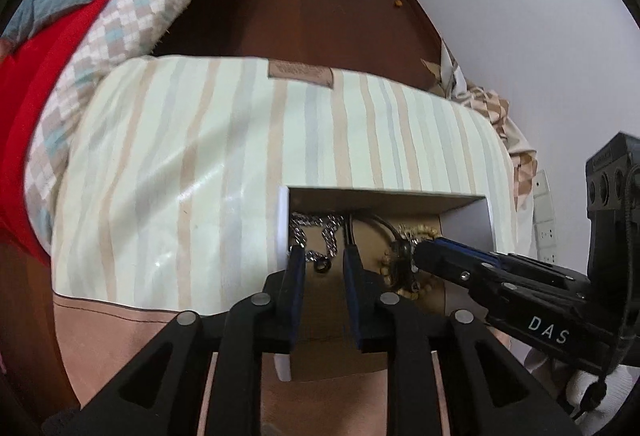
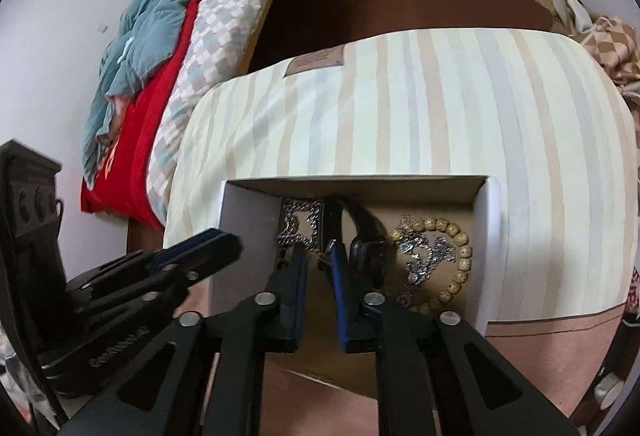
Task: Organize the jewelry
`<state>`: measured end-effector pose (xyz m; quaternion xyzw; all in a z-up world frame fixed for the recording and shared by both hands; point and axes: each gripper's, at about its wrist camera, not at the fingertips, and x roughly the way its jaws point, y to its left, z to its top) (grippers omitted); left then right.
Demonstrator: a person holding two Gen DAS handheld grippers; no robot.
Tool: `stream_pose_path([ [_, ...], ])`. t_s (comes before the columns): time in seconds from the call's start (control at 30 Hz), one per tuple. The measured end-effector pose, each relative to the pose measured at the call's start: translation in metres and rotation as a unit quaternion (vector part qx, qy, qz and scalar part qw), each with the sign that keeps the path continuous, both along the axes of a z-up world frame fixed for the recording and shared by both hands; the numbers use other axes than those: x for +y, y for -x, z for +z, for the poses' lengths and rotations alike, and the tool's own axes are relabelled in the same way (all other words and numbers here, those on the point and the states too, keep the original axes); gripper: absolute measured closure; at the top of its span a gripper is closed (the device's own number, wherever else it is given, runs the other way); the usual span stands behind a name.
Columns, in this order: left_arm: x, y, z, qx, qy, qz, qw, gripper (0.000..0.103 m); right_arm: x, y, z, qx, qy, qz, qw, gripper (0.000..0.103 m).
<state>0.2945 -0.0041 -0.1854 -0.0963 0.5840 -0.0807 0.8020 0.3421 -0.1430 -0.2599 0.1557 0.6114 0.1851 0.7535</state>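
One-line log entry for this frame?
phase: reaching into open white cardboard box | left tongs: open, above thick silver chain | right tongs: open, empty, by black watch

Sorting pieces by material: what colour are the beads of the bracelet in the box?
Pale tan, wood-like, on the bead bracelet; the right wrist view shows it best.

A cream cloth (image 2: 440, 108) is showing beige and grey stripes mid-frame; silver chain (image 2: 298, 228) and tan beads (image 2: 452, 236) are lying in a white-walled box (image 2: 490, 236).

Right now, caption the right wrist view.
Right claw open over a box holding silver chain and bead bracelet.
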Motion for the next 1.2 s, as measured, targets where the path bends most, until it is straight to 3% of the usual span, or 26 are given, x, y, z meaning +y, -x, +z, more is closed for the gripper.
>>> stream_pose_path([
  [0.07,0.003,0.002,0.006,-0.01,-0.005,0.004,0.9999,0.083,-0.004,0.001,0.005,-0.008,0.005,-0.009,1.0,0.075],
  [0.1,0.004,0.002,0.008,-0.013,-0.008,0.006,0.9999,0.075,-0.006,0.001,0.007,-0.012,0.004,-0.012,1.0,0.075],
  [0.13,0.006,0.004,0.01,-0.018,-0.012,0.009,0.9997,0.057,-0.008,0.002,0.01,-0.014,0.003,-0.016,1.0,0.075],
  [0.2,0.008,0.009,0.017,-0.034,-0.024,0.013,0.999,0.034,-0.012,0.006,0.018,-0.028,0.024,-0.021,0.999,0.075],
  [0.27,0.01,0.016,0.02,-0.047,-0.044,0.019,0.9978,0.033,-0.014,0.013,0.026,-0.047,0.047,-0.022,0.998,0.073],
  [0.37,0.013,0.026,0.021,-0.055,-0.07,0.026,0.9957,0.028,-0.018,0.027,0.036,-0.07,0.095,-0.026,0.993,0.059],
  [0.43,0.013,0.035,0.02,-0.059,-0.084,0.03,0.9942,0.012,-0.019,0.039,0.04,-0.082,0.138,-0.03,0.986,0.043],
  [0.5,0.012,0.043,0.017,-0.058,-0.096,0.032,0.9932,0.004,-0.021,0.05,0.041,-0.089,0.167,-0.034,0.981,0.031],
  [0.67,0.003,0.061,0.011,-0.062,-0.123,0.031,0.99,0.003,-0.028,0.075,0.04,-0.094,0.223,-0.049,0.969,0.005],
  [0.9,-0.01,0.084,0.025,-0.081,-0.132,0.033,0.9874,0.001,-0.036,0.102,0.049,-0.108,0.259,-0.075,0.957,0.0],
  [1.2,-0.019,0.125,0.074,-0.119,-0.127,0.033,0.9842,0.001,-0.044,0.145,0.096,-0.139,0.255,-0.095,0.952,0.0],
])
